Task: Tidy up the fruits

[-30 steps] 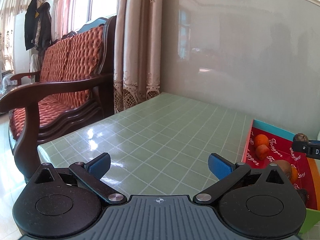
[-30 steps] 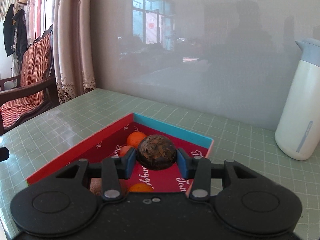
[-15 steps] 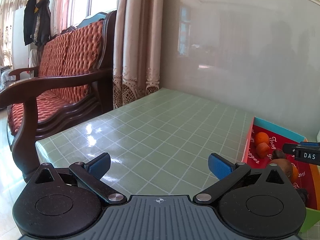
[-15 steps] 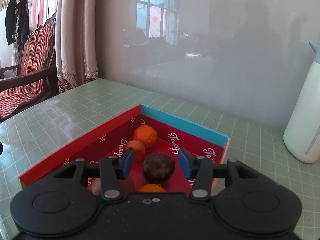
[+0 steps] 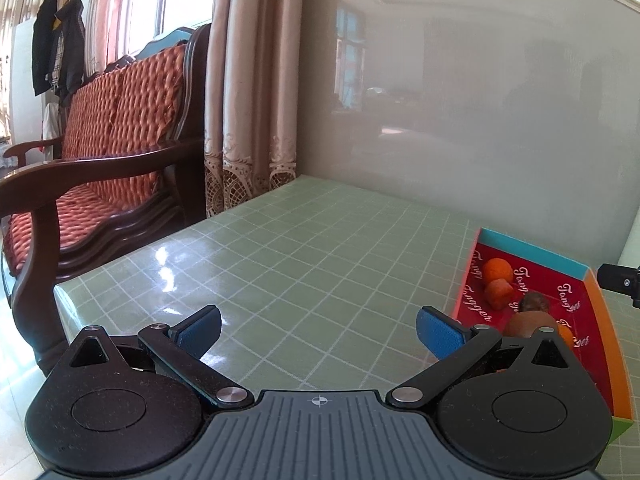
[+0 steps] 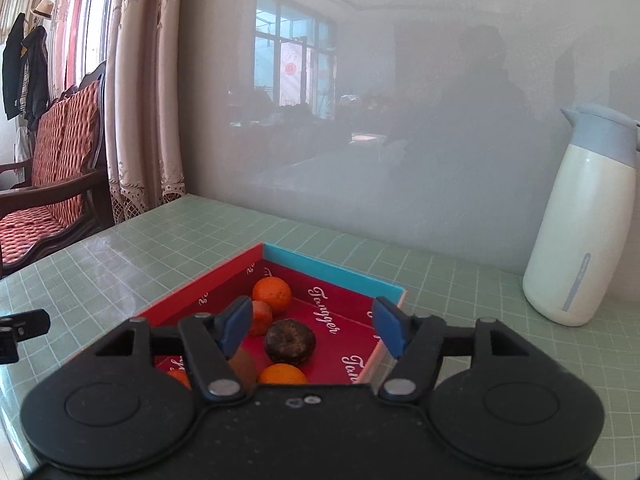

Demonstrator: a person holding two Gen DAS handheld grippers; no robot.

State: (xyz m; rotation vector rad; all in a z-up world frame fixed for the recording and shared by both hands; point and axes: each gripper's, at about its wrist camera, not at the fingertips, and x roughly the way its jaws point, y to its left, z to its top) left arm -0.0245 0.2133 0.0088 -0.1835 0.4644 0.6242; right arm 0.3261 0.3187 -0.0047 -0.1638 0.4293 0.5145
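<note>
Release is the step in hand: my right gripper (image 6: 310, 326) has just been opening, its jaws now stand wide and nothing is between the pads. The dark fruit (image 6: 290, 341) lies on the red floor of the box (image 6: 332, 266), just below and ahead of the jaws, near two oranges (image 6: 272, 291) and apart from the walls. To do this well, I judge I should lift straight back and up without closing, so no pad brushes the fruit or the box's near wall. My left gripper (image 5: 318, 332) hangs wide and empty over the bare green table (image 5: 304, 248), left of the box; I cannot see any fruit left outside.
</note>
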